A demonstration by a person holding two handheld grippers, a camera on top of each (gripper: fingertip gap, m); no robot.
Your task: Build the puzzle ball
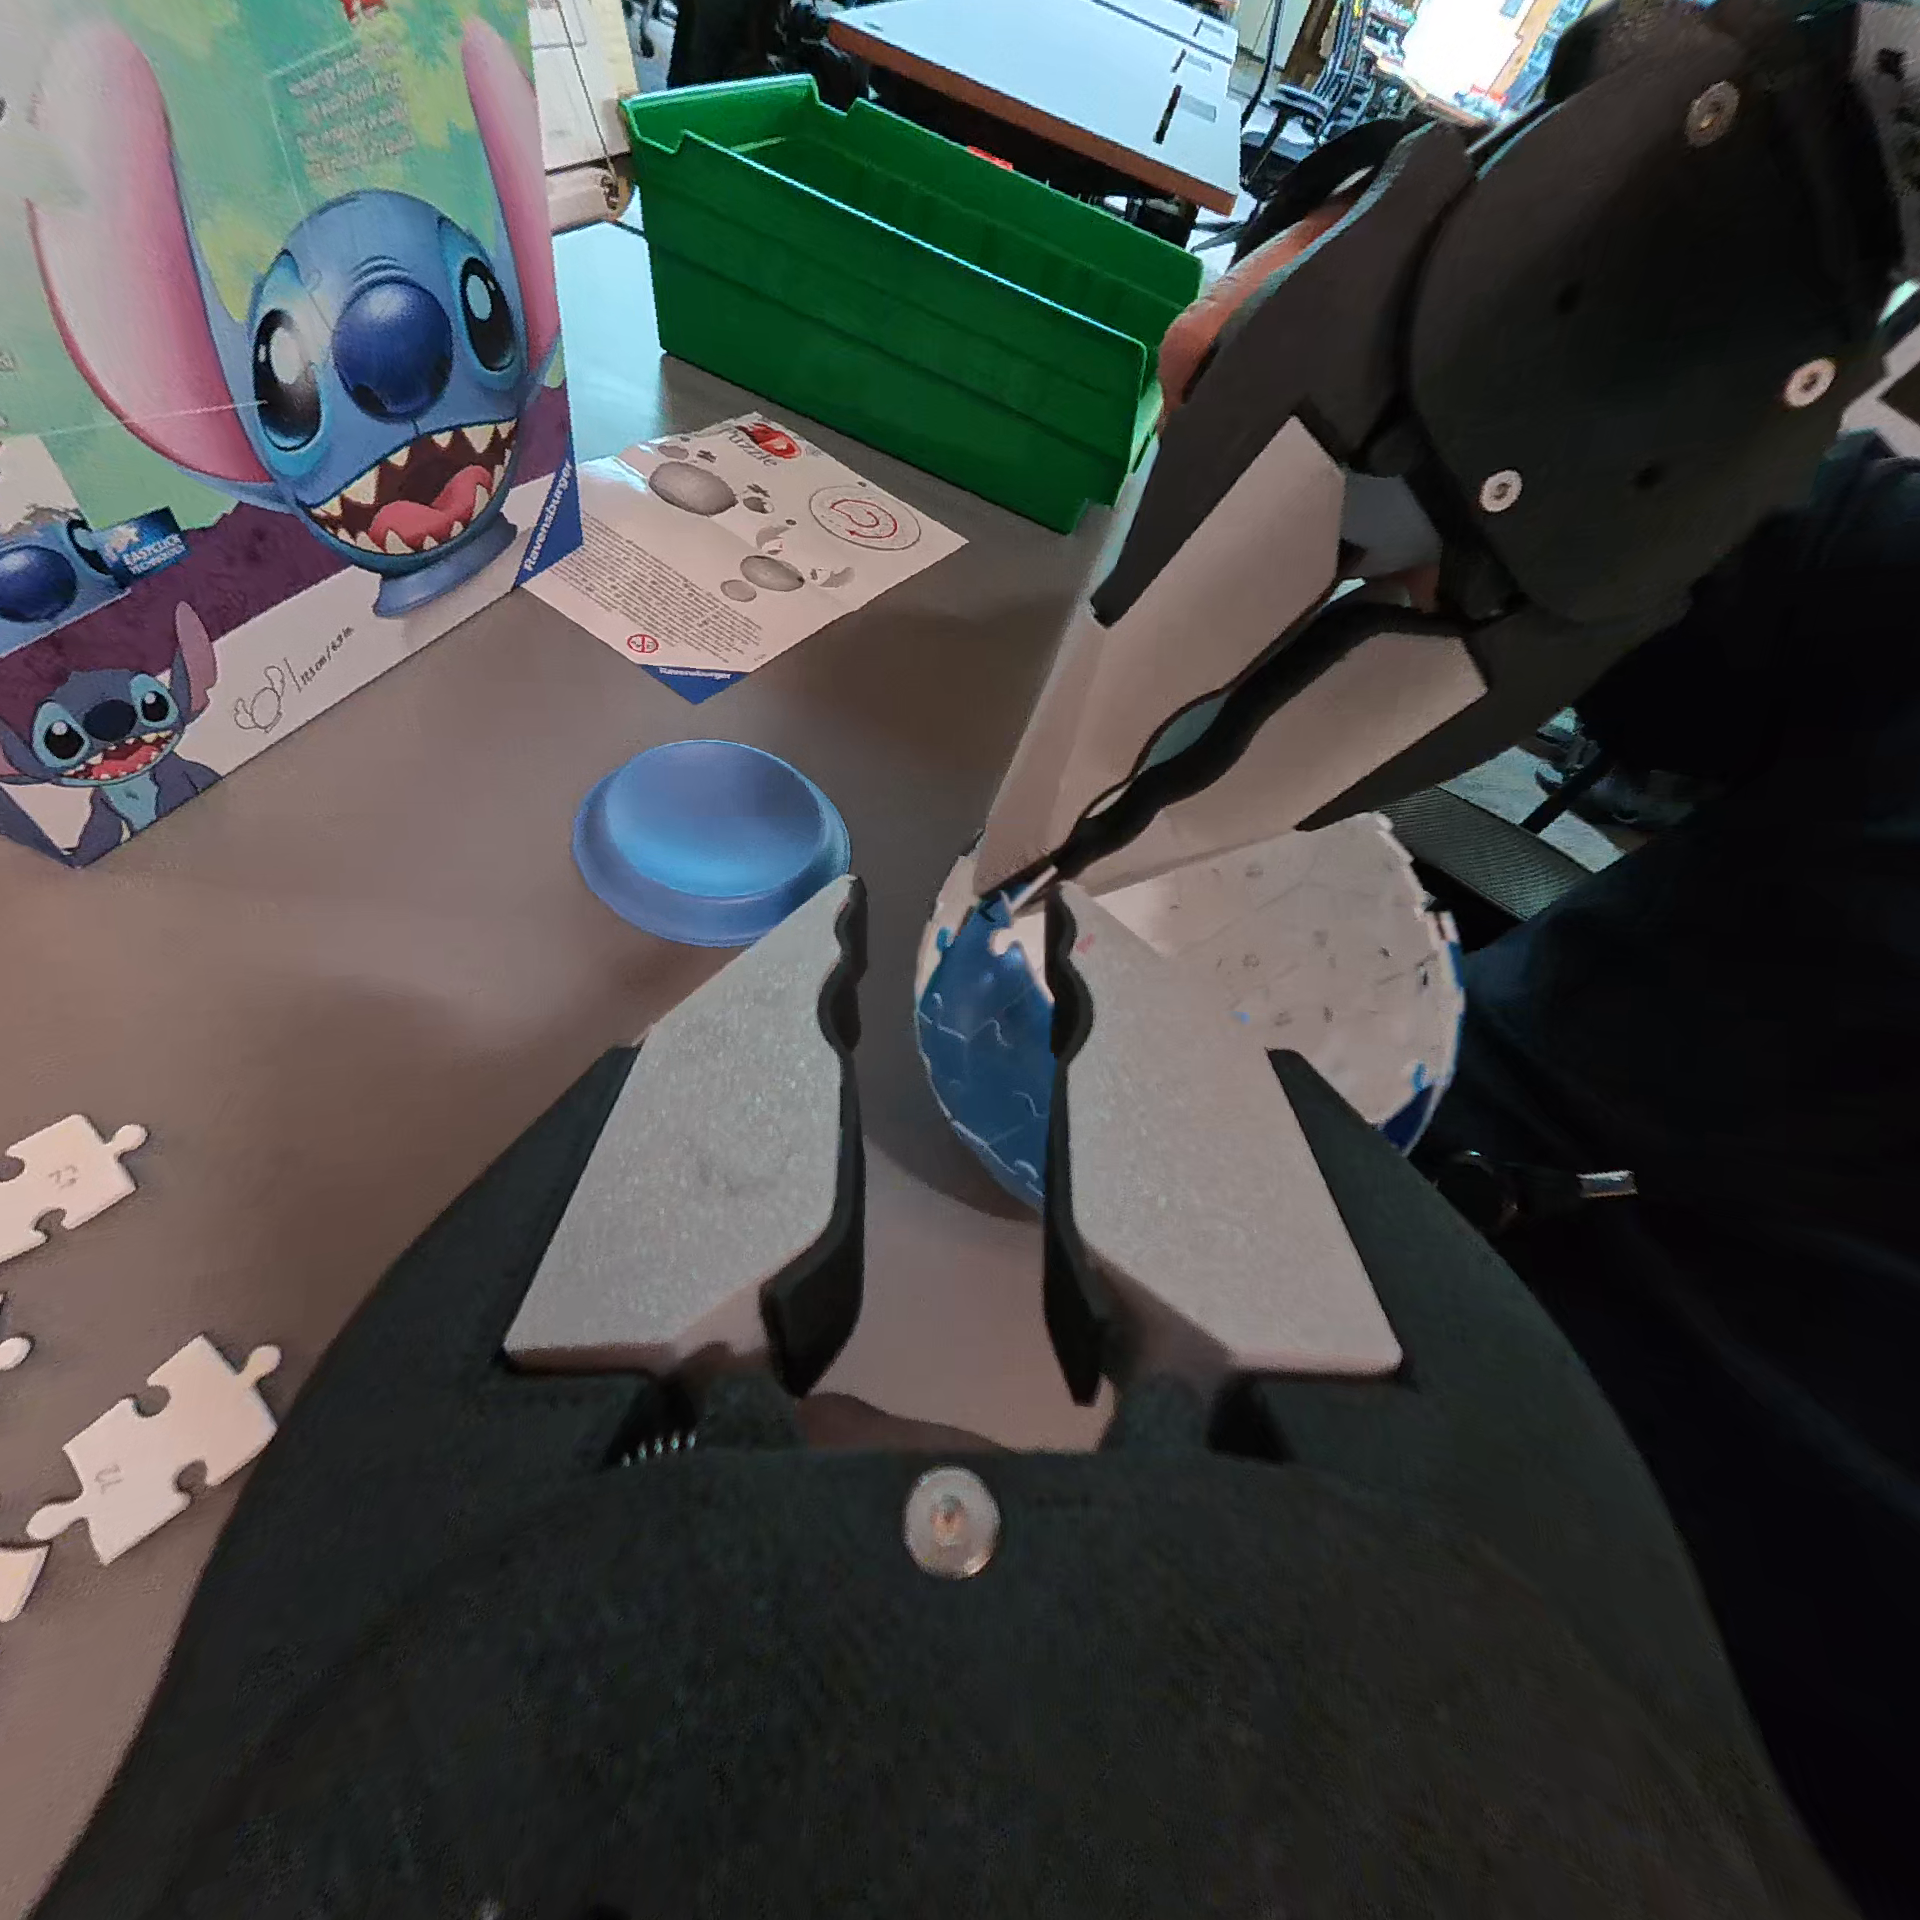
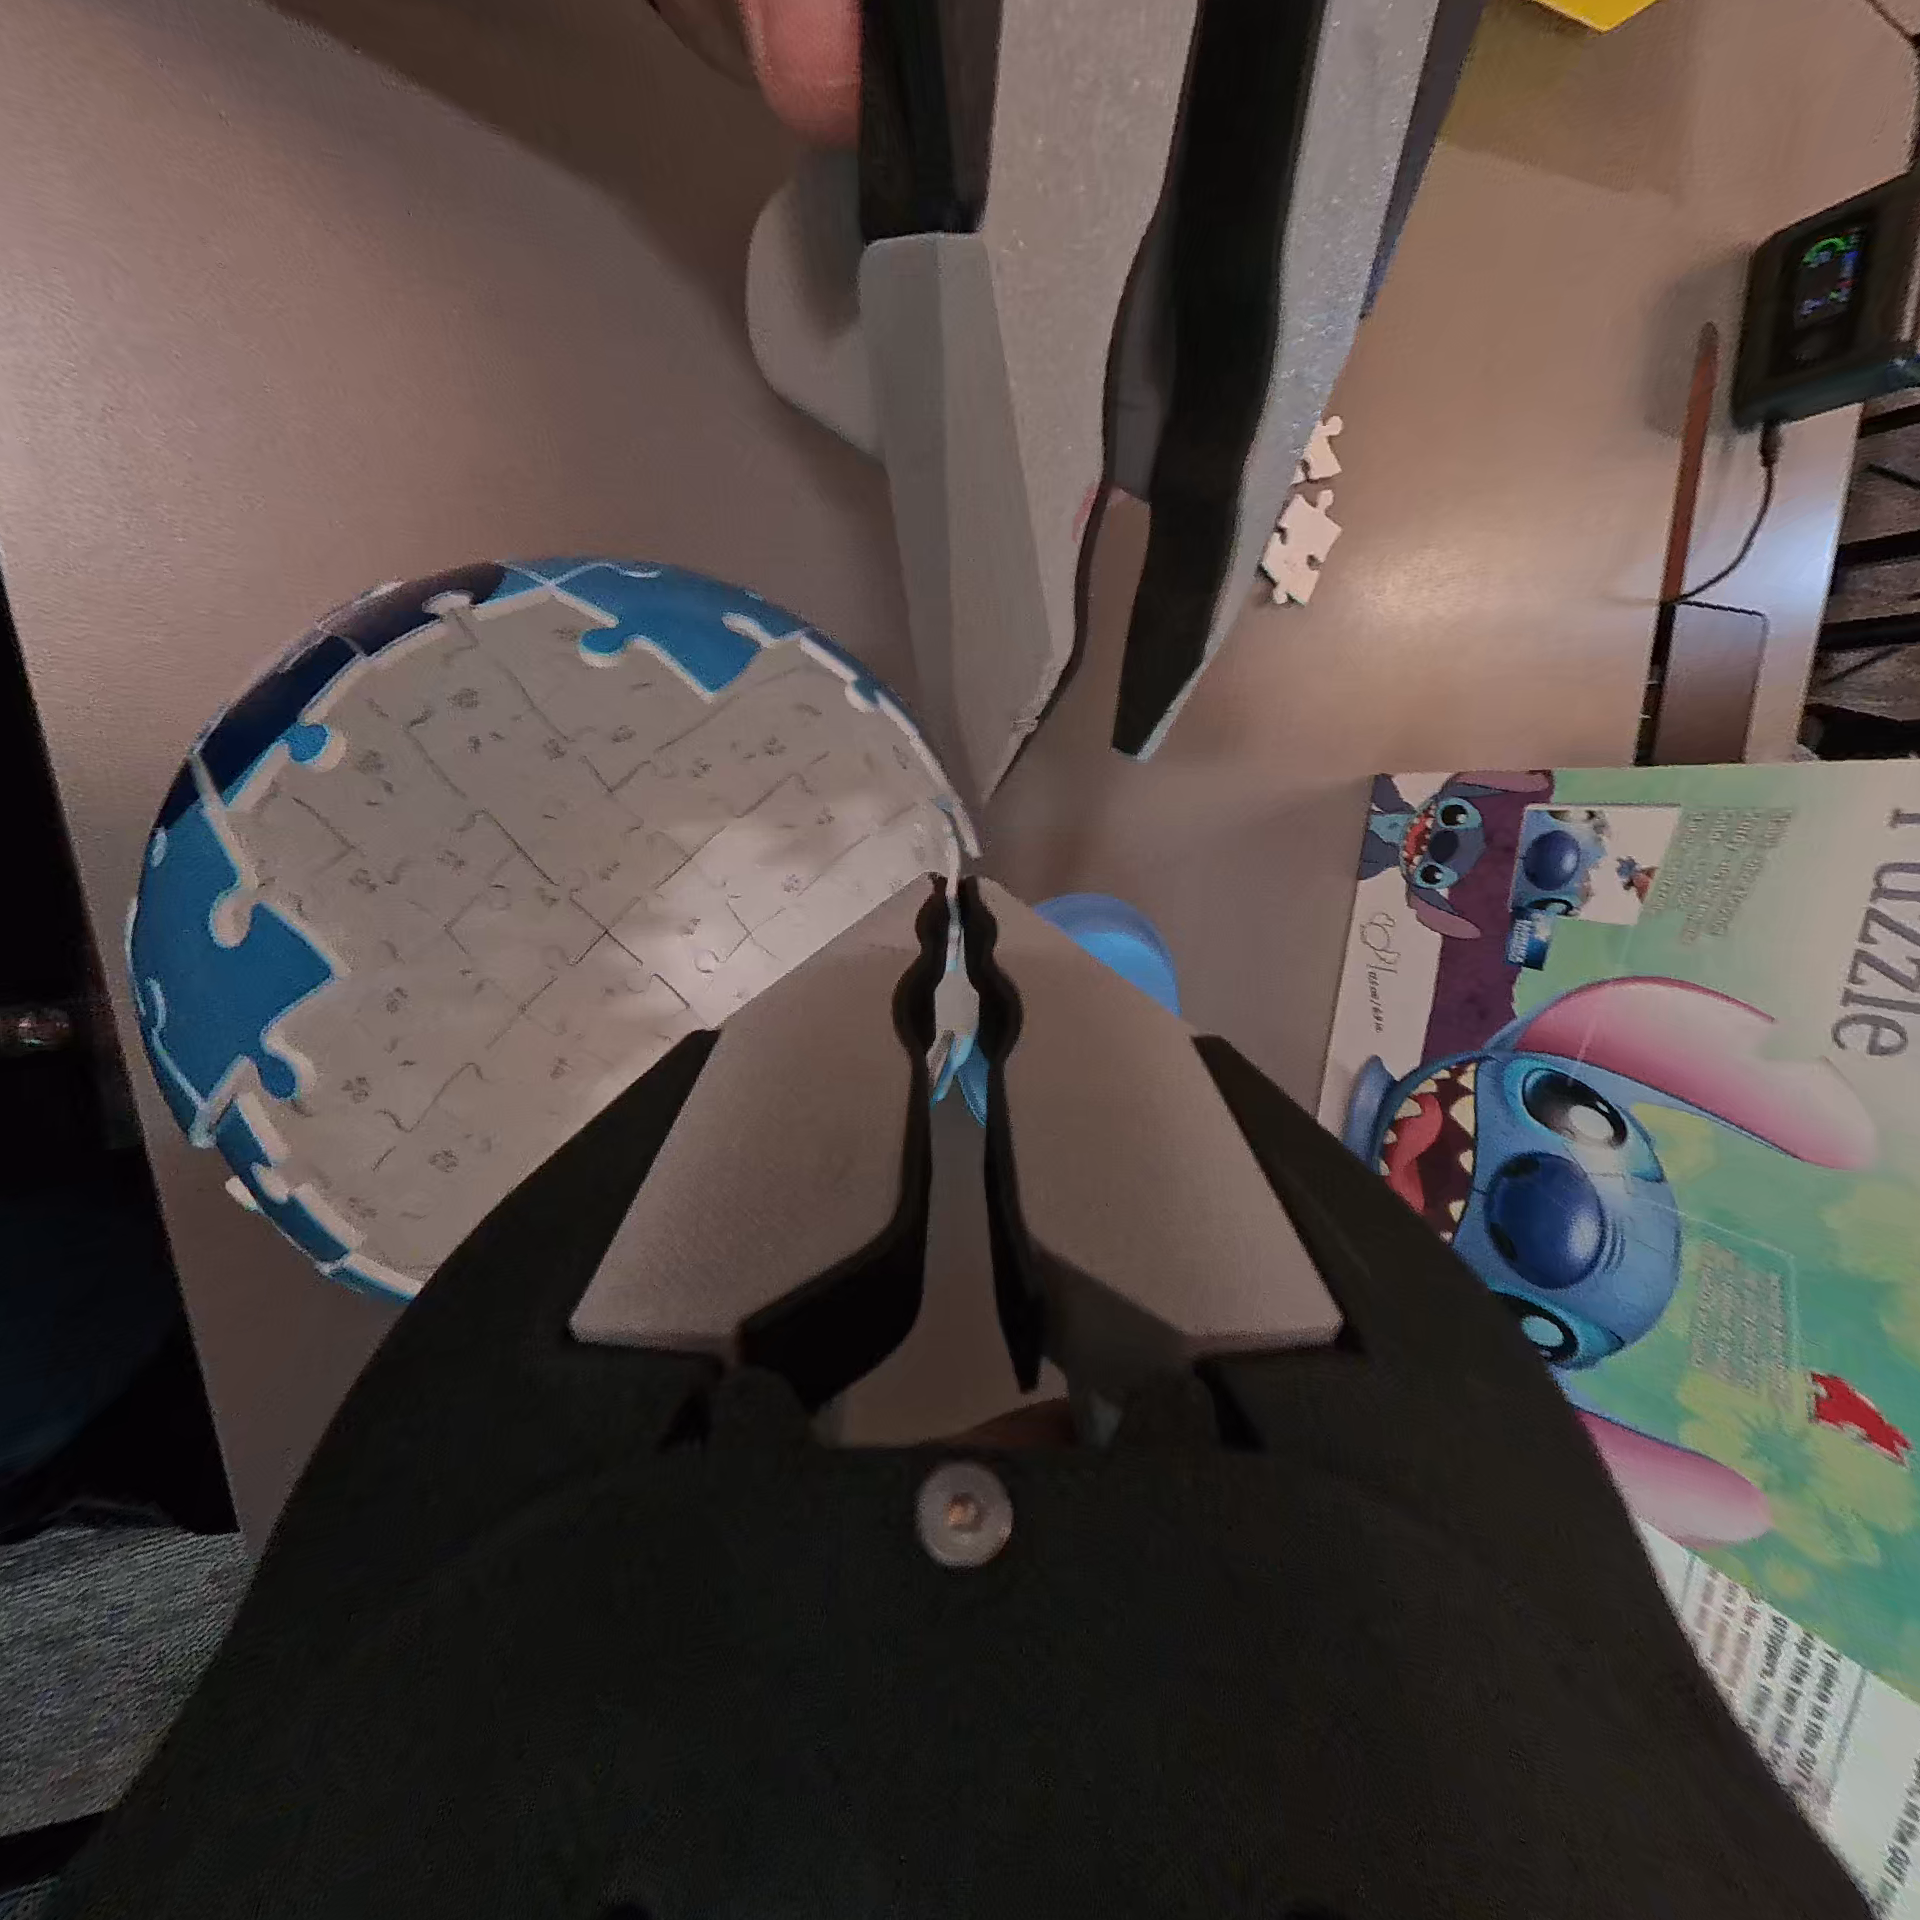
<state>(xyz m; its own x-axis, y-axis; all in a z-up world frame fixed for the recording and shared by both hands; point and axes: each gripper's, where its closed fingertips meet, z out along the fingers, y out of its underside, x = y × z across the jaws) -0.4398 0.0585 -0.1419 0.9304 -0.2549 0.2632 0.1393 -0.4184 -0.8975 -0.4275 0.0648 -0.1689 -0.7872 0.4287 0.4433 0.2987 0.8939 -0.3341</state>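
Note:
The half-built puzzle ball [image 2: 499, 894] lies on the table like a bowl, white inside and blue outside; it also shows in the left wrist view [image 1: 1299, 966]. My right gripper [image 2: 951, 894] is shut on a white-and-blue puzzle piece [image 2: 951, 1013] at the ball's rim. In the left wrist view the right gripper [image 1: 1013, 883] comes down from the upper right onto that rim. My left gripper [image 1: 956, 904] is open and empty, its tips just beside the ball's outer wall. It enters the right wrist view from the top [image 2: 1065, 758].
A blue round stand [image 1: 712, 842] sits left of the ball. The puzzle box [image 1: 260, 364], an instruction sheet [image 1: 748, 551] and a green bin [image 1: 904, 291] stand behind. Loose white pieces [image 1: 166, 1444] lie at the left. The table edge runs close by the ball. The grippers are tip to tip, or close to it.

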